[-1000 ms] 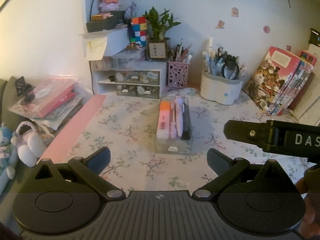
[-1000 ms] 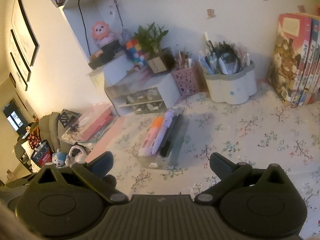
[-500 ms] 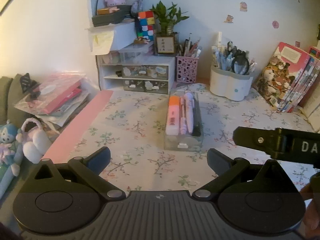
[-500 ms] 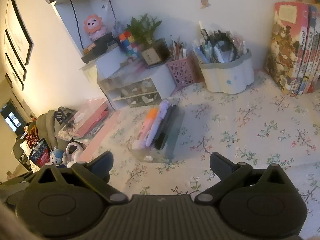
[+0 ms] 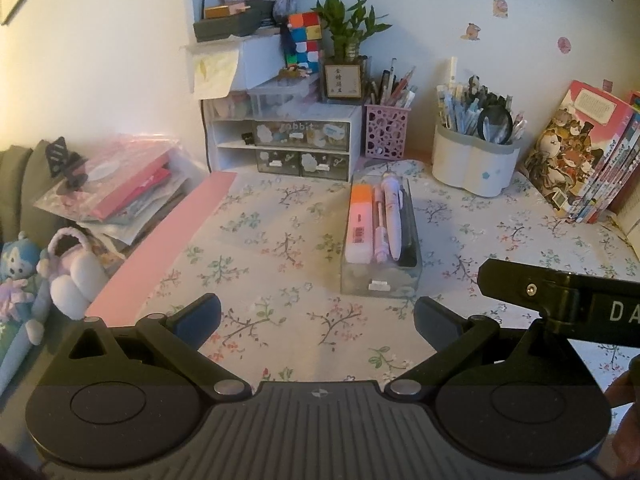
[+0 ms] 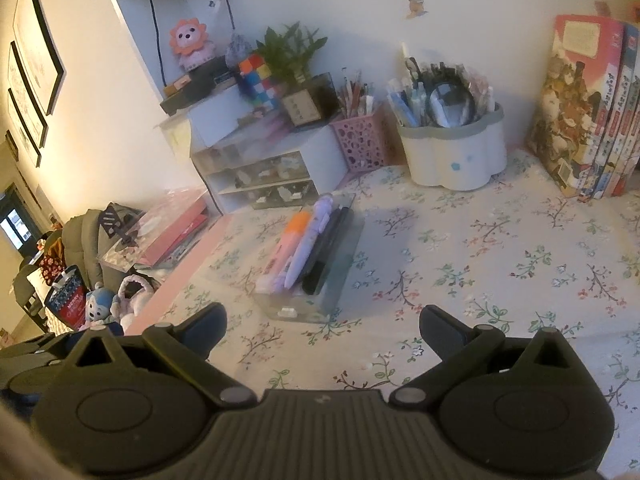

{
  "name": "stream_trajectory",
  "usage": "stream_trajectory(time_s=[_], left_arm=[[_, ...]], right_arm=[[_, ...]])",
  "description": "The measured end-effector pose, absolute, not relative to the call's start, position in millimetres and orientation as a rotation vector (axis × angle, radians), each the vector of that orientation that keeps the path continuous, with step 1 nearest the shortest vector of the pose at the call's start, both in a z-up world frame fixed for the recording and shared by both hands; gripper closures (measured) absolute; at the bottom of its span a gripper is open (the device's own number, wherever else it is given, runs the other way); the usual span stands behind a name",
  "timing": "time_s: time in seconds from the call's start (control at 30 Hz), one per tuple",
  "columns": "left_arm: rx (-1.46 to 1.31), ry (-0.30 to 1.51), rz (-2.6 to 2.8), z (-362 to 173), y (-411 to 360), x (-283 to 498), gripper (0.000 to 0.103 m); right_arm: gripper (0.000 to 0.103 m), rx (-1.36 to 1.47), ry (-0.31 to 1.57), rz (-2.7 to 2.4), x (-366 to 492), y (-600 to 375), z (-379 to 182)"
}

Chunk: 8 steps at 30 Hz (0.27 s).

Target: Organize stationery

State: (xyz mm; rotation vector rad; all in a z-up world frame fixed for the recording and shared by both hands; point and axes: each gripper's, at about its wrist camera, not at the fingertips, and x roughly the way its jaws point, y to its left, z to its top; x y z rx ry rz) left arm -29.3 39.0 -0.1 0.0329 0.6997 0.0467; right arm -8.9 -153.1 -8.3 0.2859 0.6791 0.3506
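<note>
- Your left gripper (image 5: 318, 314) hangs over the near edge of the desk (image 5: 500, 232), fingers spread wide, nothing between them. Same for your right gripper (image 6: 322, 328): fingers spread, empty.
- Both point at the clear tray (image 5: 380, 276), which sits about mid-desk on the floral cloth, well apart from either set of fingertips.
- The tray holds an orange-capped pink highlighter (image 5: 358, 222), a slim pink pen (image 5: 379, 228), a fat lilac pen (image 5: 393, 216) and a black pen (image 5: 408, 236), packed side by side and touching. My read: laid parallel so they fit the tray's narrow width.
- Long axis: the tray and every pen in it run from near edge to back edge, the labelled short end toward you. Orange cap and lilac pen's charm end point at the back edge; the pen tips point toward you.
- Back edge carries the likely destinations: the drawer unit (image 5: 296, 148) at back left, the pink mesh cup (image 5: 386, 136) beside it, the white pen holder (image 5: 474, 168) further right, all already crowded.
- Books (image 5: 588, 168) lean at the back right corner.
- Judgement: open jaws squared to the tray suggest a two-handed lift by its long sides.
</note>
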Motion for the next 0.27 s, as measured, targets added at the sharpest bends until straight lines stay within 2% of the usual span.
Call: stream_trajectory(time_s=[0.27], left_arm=[[0.035,0.693,0.04,-0.6,37.9,-29.1,0.005]], right_arm=[[0.023,0.297,0.68,0.344,-8.6,-154.2,-9.4]])
